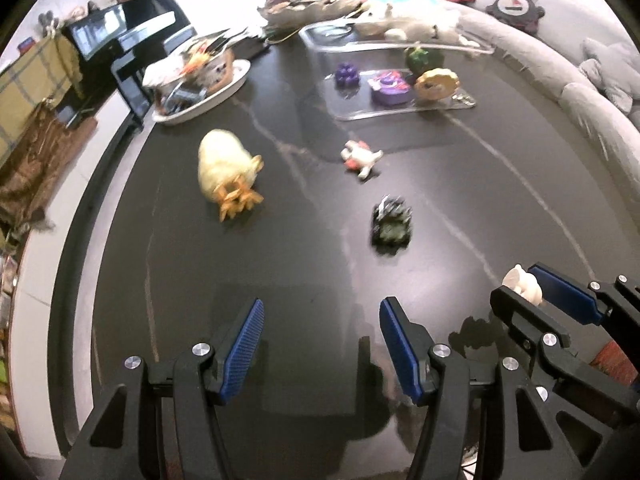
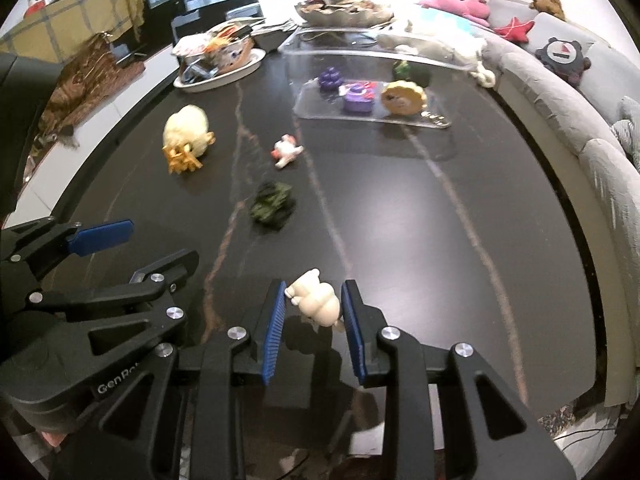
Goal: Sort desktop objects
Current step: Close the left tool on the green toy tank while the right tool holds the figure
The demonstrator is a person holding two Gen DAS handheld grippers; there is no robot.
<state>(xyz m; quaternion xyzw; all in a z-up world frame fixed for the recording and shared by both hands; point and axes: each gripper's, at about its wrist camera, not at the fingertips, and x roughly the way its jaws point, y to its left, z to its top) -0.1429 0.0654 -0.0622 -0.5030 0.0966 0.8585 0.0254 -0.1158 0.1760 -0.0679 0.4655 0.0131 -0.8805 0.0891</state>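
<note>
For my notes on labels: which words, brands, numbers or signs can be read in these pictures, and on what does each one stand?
"GenRo": white letters on the black body of the left gripper, right wrist view; the word is cut off by a link.
No words: only a red and white sign on the dark gear-shaped cushion.
Packets in the white dish: print too blurred to read.

Grey sofa (image 2: 560,92) w/ plush cushions; piano (image 1: 120,36)

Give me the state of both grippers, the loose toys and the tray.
Left gripper: open, empty.
Right gripper: around cream figurine, contact unclear.
Yellow chick: toppled.
White figure: lying down.
Green tank: on table.
Clear tray: holding toys.
</note>
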